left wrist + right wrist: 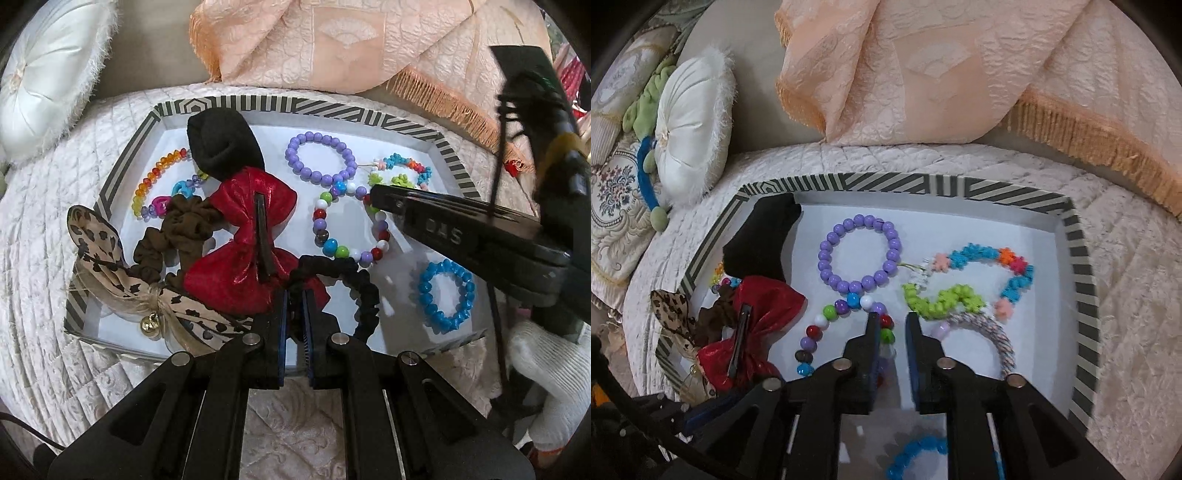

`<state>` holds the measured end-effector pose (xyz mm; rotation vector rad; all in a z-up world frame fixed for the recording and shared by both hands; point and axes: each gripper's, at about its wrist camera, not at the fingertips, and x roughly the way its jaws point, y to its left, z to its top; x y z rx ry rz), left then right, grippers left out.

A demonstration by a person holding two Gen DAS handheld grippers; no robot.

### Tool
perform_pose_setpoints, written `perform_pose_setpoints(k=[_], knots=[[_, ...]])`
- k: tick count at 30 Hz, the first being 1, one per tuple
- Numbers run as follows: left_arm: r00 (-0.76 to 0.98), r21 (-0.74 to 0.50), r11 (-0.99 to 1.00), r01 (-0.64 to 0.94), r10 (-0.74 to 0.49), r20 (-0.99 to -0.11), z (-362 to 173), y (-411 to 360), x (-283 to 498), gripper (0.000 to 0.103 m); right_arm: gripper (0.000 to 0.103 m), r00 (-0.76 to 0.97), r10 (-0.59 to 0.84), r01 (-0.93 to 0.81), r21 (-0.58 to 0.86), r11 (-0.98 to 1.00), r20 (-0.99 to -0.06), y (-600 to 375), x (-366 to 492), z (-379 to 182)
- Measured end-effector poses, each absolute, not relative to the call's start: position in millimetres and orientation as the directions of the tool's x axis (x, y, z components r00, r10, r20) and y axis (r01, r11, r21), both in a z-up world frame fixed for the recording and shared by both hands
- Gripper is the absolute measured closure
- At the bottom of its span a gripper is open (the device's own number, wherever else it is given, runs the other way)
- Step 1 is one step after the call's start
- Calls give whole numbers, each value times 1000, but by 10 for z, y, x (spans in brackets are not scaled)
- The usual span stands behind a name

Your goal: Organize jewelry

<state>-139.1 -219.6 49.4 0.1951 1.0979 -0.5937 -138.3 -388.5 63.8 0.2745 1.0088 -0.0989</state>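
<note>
A striped-rim white tray (pixel 122 155) (pixel 1082 258) lies on the bed and holds jewelry and hair pieces. My left gripper (pixel 295 295) is shut on a black scrunchie (pixel 364 291) at the tray's near edge, beside a red bow clip (pixel 243 236). My right gripper (pixel 893 317) (pixel 373 197) is open, its fingertips low over the multicolour bead bracelet (pixel 349 225) (pixel 812 332). A purple bead bracelet (pixel 321 157) (pixel 858 254), a star-bead bracelet (pixel 982 280) and a blue bead bracelet (pixel 445 295) lie around it.
A brown scrunchie (pixel 177 240), a leopard bow with a bell (pixel 110 266), a black cloth piece (pixel 221 147) and an orange bead bracelet (pixel 159 173) fill the tray's left. A white round cushion (pixel 694 125) and a peach fringed blanket (pixel 942 74) lie behind.
</note>
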Motion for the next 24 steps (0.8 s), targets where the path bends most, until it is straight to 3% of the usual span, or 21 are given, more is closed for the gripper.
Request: perform_pose_setpoints(k=[2, 7, 14, 24], knots=[[324, -133, 830, 542, -353, -878, 504, -2191, -1407, 94, 70, 545, 52, 212, 197, 957, -837, -3904, -1458, 695], [332, -146, 831, 537, -367, -869, 574, -2143, -1474, 63, 68, 573, 50, 211, 206, 955, -818, -3901, -1621, 853], [368, -133, 846, 517, -360, -858, 723, -1960, -1528, 58, 67, 599, -1, 245, 182, 952, -801, -3921, -1922, 1058], [466, -77, 868, 491, -336, -819, 985, -1714, -1685, 57, 66, 645, -34, 258, 175, 950, -763, -3659, -2326, 1301]])
